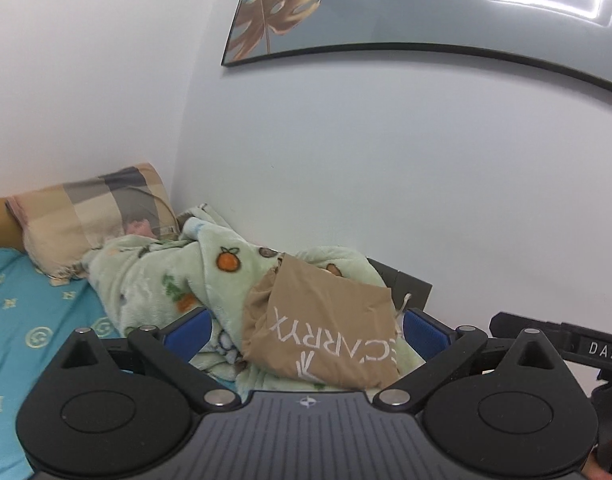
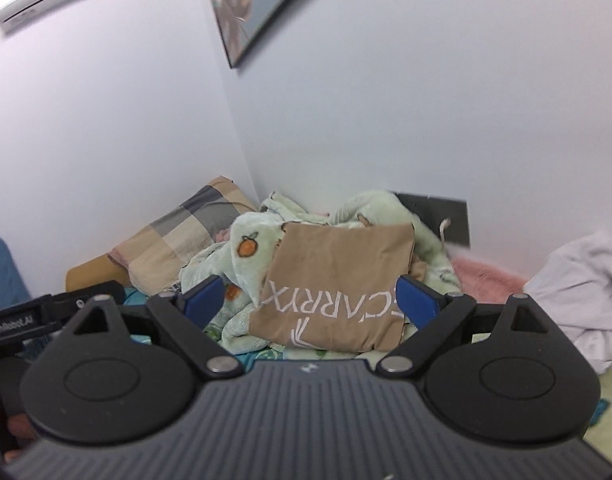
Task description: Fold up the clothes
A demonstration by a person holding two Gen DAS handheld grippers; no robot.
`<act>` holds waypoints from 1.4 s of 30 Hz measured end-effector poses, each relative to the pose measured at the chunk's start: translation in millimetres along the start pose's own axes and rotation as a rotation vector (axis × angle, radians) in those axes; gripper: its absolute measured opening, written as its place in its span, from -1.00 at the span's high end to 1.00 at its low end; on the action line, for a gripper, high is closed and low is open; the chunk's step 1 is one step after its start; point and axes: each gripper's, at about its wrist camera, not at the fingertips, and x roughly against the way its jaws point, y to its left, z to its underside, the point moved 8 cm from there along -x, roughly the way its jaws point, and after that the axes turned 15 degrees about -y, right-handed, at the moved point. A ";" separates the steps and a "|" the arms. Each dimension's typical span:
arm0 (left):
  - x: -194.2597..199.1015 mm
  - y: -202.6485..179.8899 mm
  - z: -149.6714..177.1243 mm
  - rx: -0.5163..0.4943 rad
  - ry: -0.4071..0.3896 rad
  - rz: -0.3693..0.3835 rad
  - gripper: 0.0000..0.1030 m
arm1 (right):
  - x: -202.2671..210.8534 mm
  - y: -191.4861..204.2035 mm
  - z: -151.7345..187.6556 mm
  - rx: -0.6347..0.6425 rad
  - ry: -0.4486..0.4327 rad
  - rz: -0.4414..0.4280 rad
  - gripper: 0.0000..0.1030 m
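A folded tan shirt with white lettering (image 1: 325, 332) lies on top of a heaped green fleece blanket (image 1: 166, 276) on the bed. It also shows in the right wrist view (image 2: 337, 280). My left gripper (image 1: 304, 330) is open and empty, its blue fingers (image 1: 188, 330) spread on either side of the shirt, short of it. My right gripper (image 2: 311, 300) is open and empty too, fingers (image 2: 417, 300) wide apart before the same shirt. The right gripper's body (image 1: 561, 344) shows at the right edge of the left view.
A checked pillow (image 1: 94, 216) leans at the wall corner. The teal bedsheet (image 1: 30, 312) lies at left. A crumpled white garment (image 2: 581, 284) and pink fluffy fabric (image 2: 485, 276) lie at right. A dark panel (image 2: 437, 216) and white walls stand behind the blanket.
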 end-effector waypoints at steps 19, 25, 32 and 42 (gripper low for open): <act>75.2 32.7 36.1 -0.068 -0.053 -0.093 -0.99 | 36.7 36.6 69.2 0.075 -0.094 0.017 -0.83; 67.3 43.9 53.8 -0.070 -0.037 -0.115 -1.00 | 24.8 35.3 89.0 0.159 -0.087 0.057 -0.83; 61.2 46.8 72.2 -0.068 -0.005 -0.129 -1.00 | 25.2 28.2 92.1 0.143 -0.092 0.083 -0.83; 60.0 44.2 78.3 -0.077 0.002 -0.133 -1.00 | 23.2 29.2 96.5 0.158 -0.067 0.087 -0.83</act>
